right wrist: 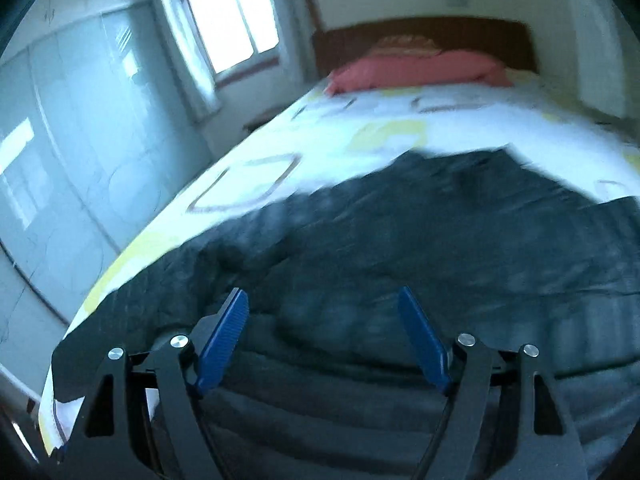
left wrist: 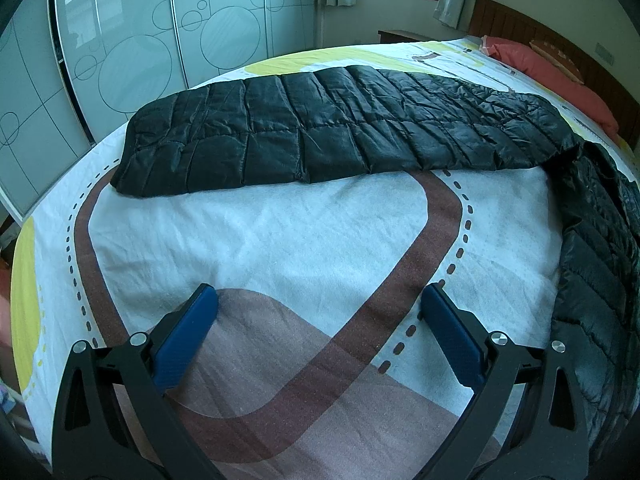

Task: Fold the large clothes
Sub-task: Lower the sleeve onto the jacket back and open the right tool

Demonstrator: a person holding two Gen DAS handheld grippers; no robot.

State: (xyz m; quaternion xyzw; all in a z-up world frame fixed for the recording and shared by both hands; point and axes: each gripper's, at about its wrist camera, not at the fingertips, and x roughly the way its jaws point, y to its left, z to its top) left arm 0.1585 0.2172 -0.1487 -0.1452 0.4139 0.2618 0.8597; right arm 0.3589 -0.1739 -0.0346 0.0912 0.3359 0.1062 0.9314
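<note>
Across the bed [left wrist: 280,232] my black puffer coat [left wrist: 320,136] looks light, soft, probably slippery through the blur, so both jaws, spread and empty, should pinch a quilted hem.

Black quilted jacket [left wrist: 320,128] flat across bed

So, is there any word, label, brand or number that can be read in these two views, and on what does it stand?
None can be read.
Jacket: no label or brand shows.
Bedsheet: shapes and dashed lines only, no letters.
Wardrobe doors: circles and lines only.
The right wrist view is too blurred to read anything.
</note>
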